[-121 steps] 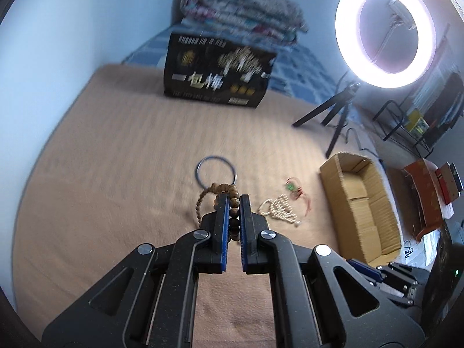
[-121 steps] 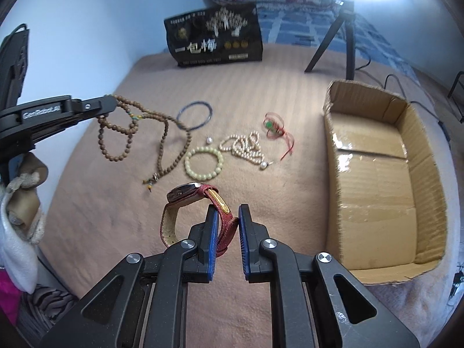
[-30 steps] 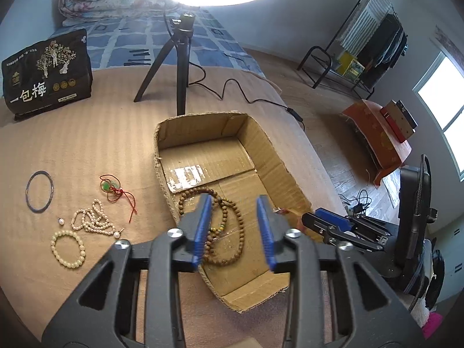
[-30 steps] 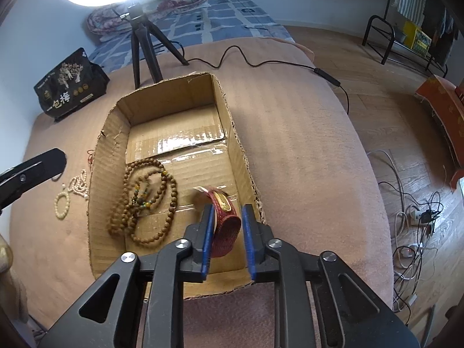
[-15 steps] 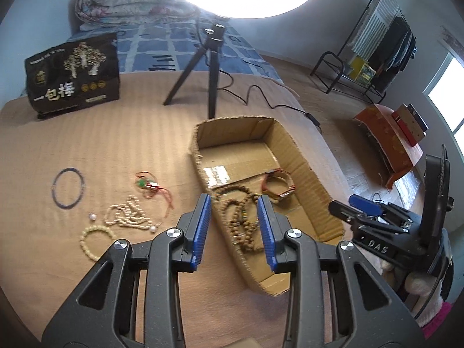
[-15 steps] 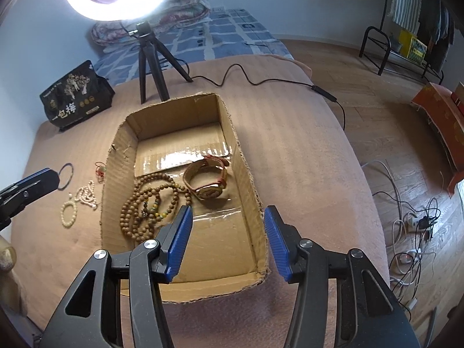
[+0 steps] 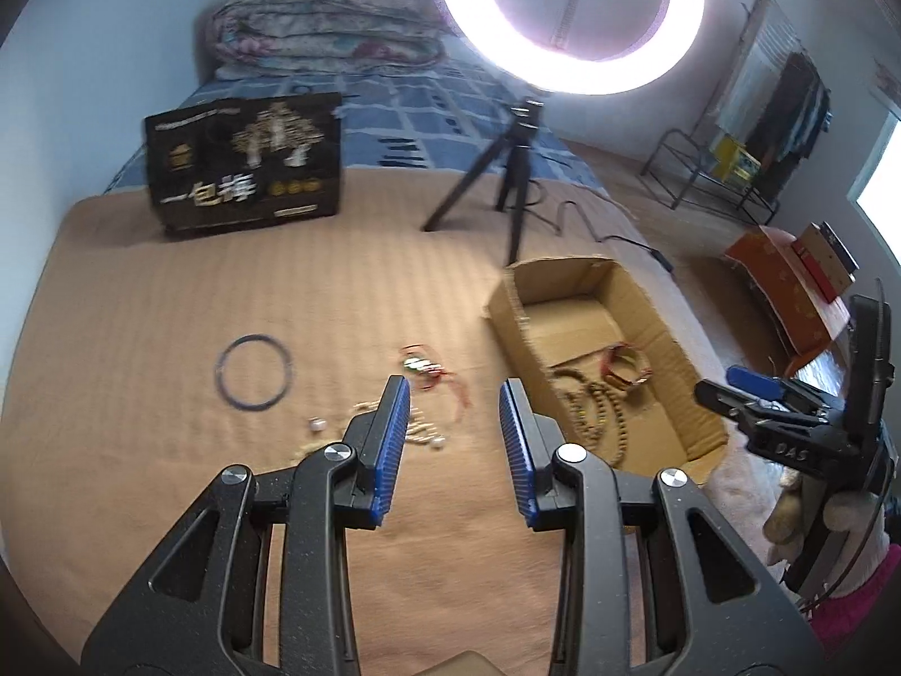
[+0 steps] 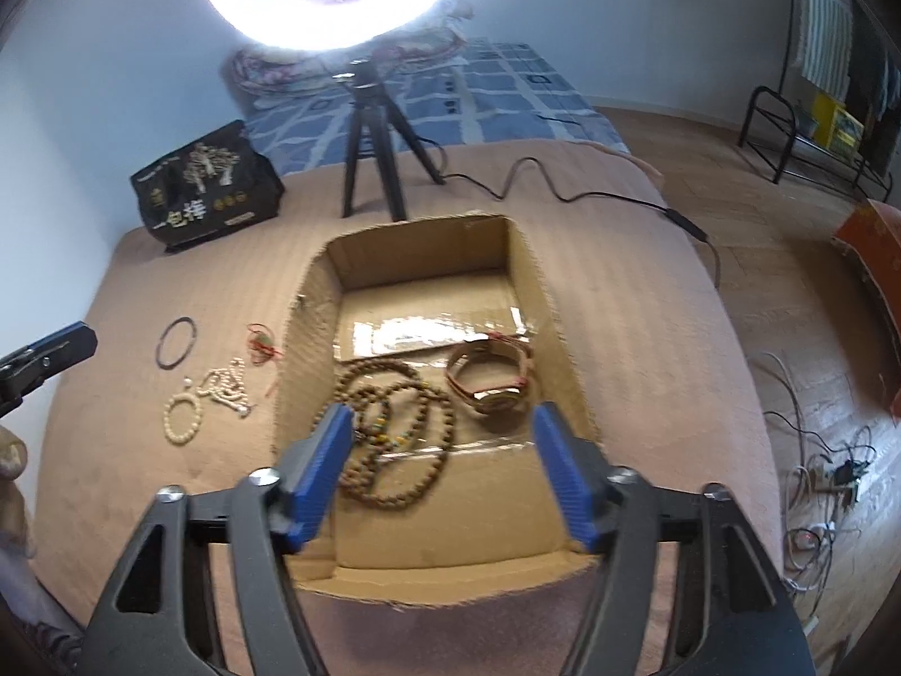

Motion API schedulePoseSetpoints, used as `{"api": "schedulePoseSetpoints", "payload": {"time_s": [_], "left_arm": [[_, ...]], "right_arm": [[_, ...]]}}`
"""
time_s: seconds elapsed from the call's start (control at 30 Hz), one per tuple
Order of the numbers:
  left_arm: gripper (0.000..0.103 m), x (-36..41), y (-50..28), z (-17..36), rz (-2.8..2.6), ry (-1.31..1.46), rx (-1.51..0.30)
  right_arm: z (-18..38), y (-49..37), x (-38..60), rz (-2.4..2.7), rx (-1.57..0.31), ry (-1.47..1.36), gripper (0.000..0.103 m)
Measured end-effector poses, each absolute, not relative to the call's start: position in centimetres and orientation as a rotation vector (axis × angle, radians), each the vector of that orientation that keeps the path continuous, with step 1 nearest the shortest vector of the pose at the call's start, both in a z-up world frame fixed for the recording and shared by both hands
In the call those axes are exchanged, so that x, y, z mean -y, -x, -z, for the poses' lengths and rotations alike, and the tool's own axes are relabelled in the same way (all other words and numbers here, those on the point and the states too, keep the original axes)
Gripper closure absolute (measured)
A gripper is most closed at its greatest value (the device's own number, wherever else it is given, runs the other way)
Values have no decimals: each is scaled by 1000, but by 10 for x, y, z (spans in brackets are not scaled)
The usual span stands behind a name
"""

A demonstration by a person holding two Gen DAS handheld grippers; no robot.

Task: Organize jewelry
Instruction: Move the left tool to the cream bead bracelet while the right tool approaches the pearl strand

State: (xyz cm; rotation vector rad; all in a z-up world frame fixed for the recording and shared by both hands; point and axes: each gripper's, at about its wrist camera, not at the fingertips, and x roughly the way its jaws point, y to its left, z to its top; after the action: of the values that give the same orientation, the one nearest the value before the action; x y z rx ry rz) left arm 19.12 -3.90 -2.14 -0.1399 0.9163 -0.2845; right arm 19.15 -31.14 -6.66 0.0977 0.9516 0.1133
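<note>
My left gripper (image 7: 453, 439) hangs above the tan blanket (image 7: 169, 479) with its blue fingers spread apart and nothing between them. Just beyond its tips lie the loose pieces: a white pearl strand (image 7: 419, 431) partly behind the left finger, a red cord with a green pendant (image 7: 425, 369) a little farther, and a dark bangle (image 7: 254, 372) off to the left. My right gripper (image 8: 442, 470) is also wide apart and empty, poised over the near half of the cardboard box (image 8: 557, 304). Inside the box I see the long brown bead necklace (image 8: 394, 434) coiled on the left side, right by my left finger, and the red-strapped watch (image 8: 493, 374) to its right, farther in. Left of the box, on the blanket, lies a pale bead bracelet (image 8: 181, 419).
</note>
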Motion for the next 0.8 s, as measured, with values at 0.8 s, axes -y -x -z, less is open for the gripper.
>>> {"api": "schedulePoseSetpoints", "payload": {"time_s": [0.8], "left_arm": [[70, -47, -199, 109, 231, 284, -1127]], "right_arm": [[77, -232, 207, -370, -1062, -136, 33]]}}
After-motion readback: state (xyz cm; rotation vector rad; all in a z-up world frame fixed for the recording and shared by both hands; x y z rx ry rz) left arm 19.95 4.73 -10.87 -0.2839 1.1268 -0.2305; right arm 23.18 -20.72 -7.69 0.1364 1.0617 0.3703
